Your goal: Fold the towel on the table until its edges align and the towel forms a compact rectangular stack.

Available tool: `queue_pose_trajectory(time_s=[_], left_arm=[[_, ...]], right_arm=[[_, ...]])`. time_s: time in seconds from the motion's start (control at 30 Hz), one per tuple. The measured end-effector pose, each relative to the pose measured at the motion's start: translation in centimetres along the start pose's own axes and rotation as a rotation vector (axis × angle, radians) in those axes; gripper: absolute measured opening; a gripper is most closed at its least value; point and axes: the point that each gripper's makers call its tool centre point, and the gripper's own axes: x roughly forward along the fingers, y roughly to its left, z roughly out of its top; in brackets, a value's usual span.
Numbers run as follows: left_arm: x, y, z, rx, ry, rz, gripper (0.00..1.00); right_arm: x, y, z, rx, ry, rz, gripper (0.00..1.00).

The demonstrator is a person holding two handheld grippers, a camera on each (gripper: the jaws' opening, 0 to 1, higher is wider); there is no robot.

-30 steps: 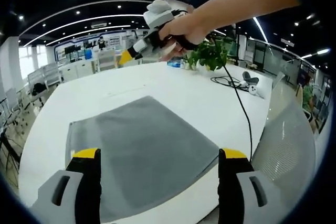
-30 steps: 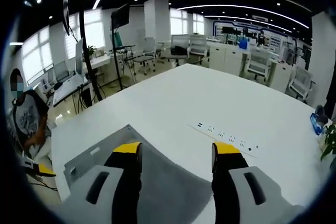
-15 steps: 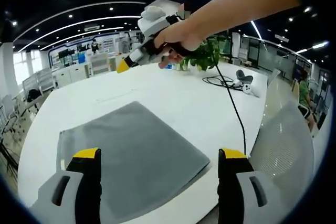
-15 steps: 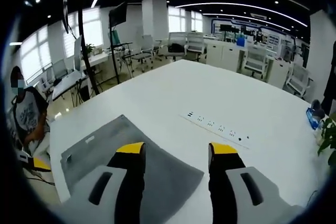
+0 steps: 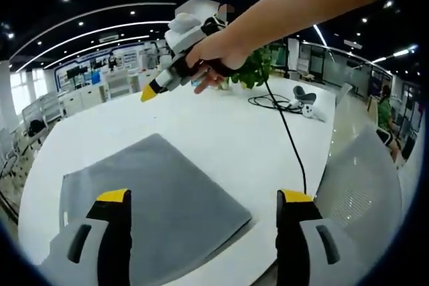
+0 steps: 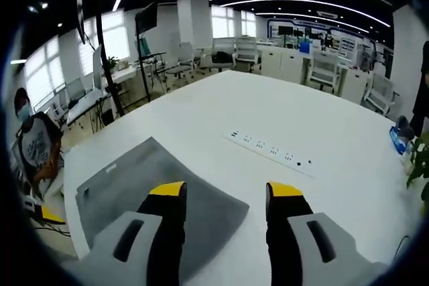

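Observation:
A grey towel [image 5: 144, 192] lies flat on the white table [image 5: 221, 132], its near edge under my left gripper [image 5: 204, 199], which hangs open above it with nothing between the yellow-tipped jaws. In the right gripper view the same towel [image 6: 144, 182] spreads to the lower left, with a small white tag near its left edge. My right gripper [image 6: 224, 192] is open over the towel's corner and holds nothing. In the left gripper view a hand holds the right gripper [image 5: 167, 75] high over the table's far side.
A power strip [image 6: 268, 152] is set into the table beyond the towel. A potted plant [image 5: 258, 68], a black cable [image 5: 285, 125] and a small white device [image 5: 301, 105] sit at the far right. A mesh chair back [image 5: 365, 192] stands by the table edge. A person [image 6: 37, 149] sits at left.
Both views have shifted with the hands. The right gripper has moved out further over the table, so more of the towel shows. The towel lies as it did.

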Motion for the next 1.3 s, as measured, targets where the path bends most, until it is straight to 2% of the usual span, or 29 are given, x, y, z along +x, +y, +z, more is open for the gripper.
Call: queue_pose_trajectory(time_s=[0.47, 0.93, 1.13, 1.3], left_arm=[[2.0, -2.4, -0.6, -0.011, 0.023, -0.021, 0.88], [3.9, -4.6, -2.0, 0.007, 0.055, -0.08, 0.75], [4.5, -5.5, -2.8, 0.013, 0.079, -0.113, 0.66], [5.1, -5.9, -3.5, 0.01, 0.096, -0.129, 0.63]], right_arm=[[0.5, -0.7, -2.4, 0.007, 0.026, 0.037, 0.46], [1.4, -0.9, -2.7, 0.003, 0.012, 0.059, 0.4], [1.8, -1.2, -3.6, 0.008, 0.018, 0.058, 0.37], [2.3, -1.4, -4.5, 0.014, 0.03, 0.061, 0.36]])
